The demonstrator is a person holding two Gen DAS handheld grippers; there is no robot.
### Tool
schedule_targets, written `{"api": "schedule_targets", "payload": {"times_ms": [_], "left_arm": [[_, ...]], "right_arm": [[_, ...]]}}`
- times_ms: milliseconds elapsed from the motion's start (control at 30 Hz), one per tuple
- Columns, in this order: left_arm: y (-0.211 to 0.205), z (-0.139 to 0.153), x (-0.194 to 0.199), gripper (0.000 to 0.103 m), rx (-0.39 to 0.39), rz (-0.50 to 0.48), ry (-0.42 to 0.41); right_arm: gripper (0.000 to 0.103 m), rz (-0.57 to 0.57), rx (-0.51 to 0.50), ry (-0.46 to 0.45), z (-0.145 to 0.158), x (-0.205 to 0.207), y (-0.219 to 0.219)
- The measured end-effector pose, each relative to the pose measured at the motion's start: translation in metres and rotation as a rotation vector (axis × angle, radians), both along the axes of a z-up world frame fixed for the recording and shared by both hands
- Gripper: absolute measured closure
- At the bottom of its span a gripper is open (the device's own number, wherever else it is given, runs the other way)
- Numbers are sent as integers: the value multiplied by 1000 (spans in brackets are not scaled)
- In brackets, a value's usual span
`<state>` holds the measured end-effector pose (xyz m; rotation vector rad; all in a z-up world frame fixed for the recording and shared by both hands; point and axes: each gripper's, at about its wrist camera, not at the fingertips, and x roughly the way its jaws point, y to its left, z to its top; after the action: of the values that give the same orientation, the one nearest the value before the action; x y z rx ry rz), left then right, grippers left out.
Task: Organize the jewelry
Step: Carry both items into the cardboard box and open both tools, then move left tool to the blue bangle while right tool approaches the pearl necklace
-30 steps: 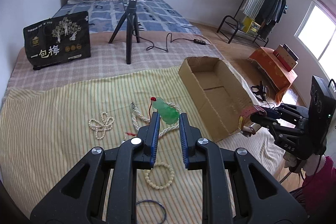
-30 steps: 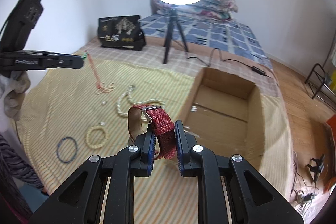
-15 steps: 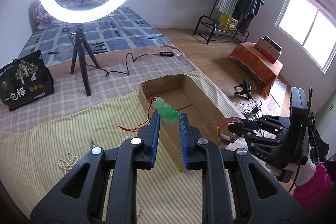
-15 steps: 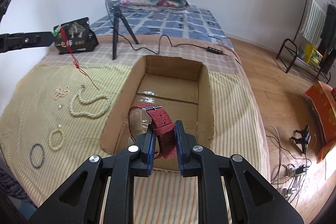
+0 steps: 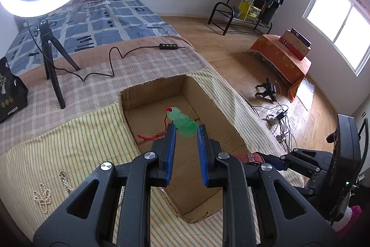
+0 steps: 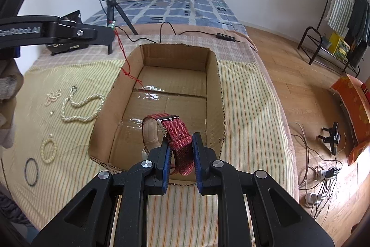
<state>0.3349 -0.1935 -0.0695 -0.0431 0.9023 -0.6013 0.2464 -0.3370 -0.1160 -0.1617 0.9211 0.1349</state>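
Pendant (image 5: 182,123), translucent green, lobed, red cord (image 5: 164,125) trailing down-left, clamped in left gripper (image 5: 186,134) above box (image 5: 159,88), long axis pointing away up-left. Right gripper (image 6: 180,148) clamps red woven watch (image 6: 177,133), buckle up, over box's near end.

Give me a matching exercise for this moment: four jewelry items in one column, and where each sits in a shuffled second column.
Items:
1. green pendant
2. red watch
3. pearl necklace
4. dark ring bangle

Places:
A. lying on the striped cloth just left of the cardboard box
B. held by the right tool over the box's near end
C. held by the left tool above the box
D. on the cloth nearest the camera, beside the bead bracelet

Pairs: 1-C, 2-B, 3-A, 4-D
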Motion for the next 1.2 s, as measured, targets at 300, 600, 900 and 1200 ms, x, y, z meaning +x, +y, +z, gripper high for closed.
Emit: {"api": "schedule_targets", "payload": {"times_ms": [300, 600, 900, 1200], "left_arm": [[-9, -21, 12, 85, 21, 15, 51], [-3, -16, 10, 52, 37, 46, 45], [19, -3, 1, 52, 40, 70, 4], [77, 27, -21, 52, 35, 147, -65]], "right_arm": [[86, 19, -20, 19, -5, 1, 3], [44, -2, -41, -37, 4, -5, 3], [42, -16, -27, -63, 10, -5, -2], [39, 1, -4, -111, 19, -7, 8]]}}
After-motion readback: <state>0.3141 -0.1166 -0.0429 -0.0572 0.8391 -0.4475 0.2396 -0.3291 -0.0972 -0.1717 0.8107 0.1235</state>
